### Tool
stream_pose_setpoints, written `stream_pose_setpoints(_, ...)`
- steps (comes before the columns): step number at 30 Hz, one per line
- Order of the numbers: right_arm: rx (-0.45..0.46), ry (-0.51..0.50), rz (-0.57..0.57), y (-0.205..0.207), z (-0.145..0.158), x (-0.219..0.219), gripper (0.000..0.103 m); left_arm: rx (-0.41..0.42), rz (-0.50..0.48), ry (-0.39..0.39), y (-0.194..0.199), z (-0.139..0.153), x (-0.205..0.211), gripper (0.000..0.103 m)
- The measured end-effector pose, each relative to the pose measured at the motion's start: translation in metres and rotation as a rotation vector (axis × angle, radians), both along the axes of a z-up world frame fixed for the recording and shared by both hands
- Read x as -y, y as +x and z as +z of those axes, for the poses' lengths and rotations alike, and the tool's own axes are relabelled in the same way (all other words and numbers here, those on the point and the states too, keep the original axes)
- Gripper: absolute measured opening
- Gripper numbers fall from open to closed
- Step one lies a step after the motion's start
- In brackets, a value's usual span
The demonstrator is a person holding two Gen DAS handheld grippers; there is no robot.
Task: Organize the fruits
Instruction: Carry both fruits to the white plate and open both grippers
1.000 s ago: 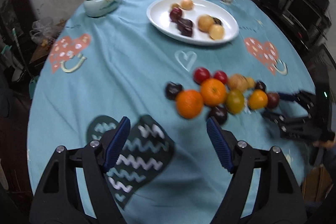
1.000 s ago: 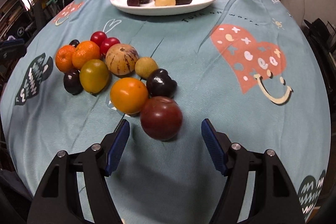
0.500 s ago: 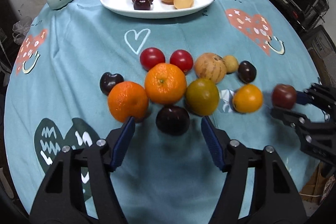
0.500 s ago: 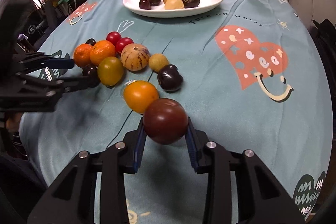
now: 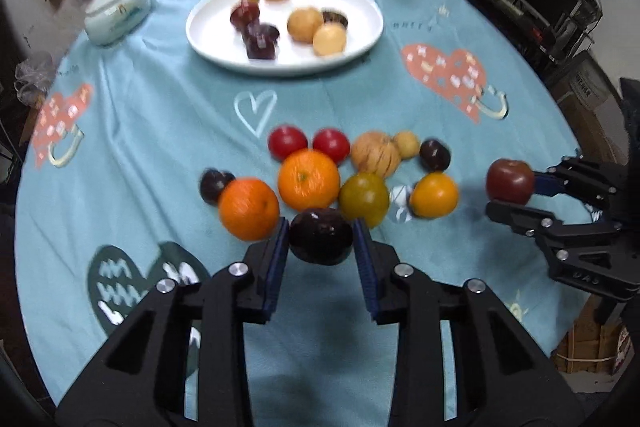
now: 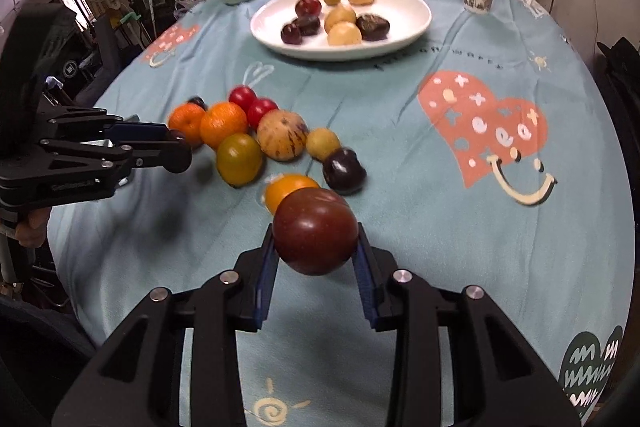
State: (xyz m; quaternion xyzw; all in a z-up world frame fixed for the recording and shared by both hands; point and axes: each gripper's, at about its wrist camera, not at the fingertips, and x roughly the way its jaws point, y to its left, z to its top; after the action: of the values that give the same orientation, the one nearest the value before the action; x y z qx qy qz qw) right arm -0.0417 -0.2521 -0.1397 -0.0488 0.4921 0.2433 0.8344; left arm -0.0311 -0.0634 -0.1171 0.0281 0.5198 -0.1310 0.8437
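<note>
1. Clamping a dark plum (image 5: 321, 235) from the near edge of the fruit cluster, the left gripper (image 5: 320, 241) is closing, pads against its sides.
2. The right gripper (image 6: 316, 247) holds a reddish-brown plum (image 6: 315, 230) clear of the desk (image 6: 420, 227).
3. Both seem meant for the white plate (image 6: 416, 21), where similar dark fruit already sits.
</note>
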Motion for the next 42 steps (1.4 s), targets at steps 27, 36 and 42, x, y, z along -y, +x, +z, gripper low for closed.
stream_pose_setpoints(27,0.243,0.011,-0.006,0.143,0.092,-0.066,0.036,0.165,0.109,0.017,0.155,0.062,-0.013,0.033)
stream_pose_setpoints(36,0.191,-0.038,-0.018,0.201,0.057,-0.075,0.036,0.108,0.131,0.054,0.203,0.023,-0.013,0.034)
stream_pose_setpoints(42,0.143,-0.063,-0.016,0.230,0.033,-0.079,0.036,0.067,0.145,0.076,0.217,0.000,-0.015,0.034)
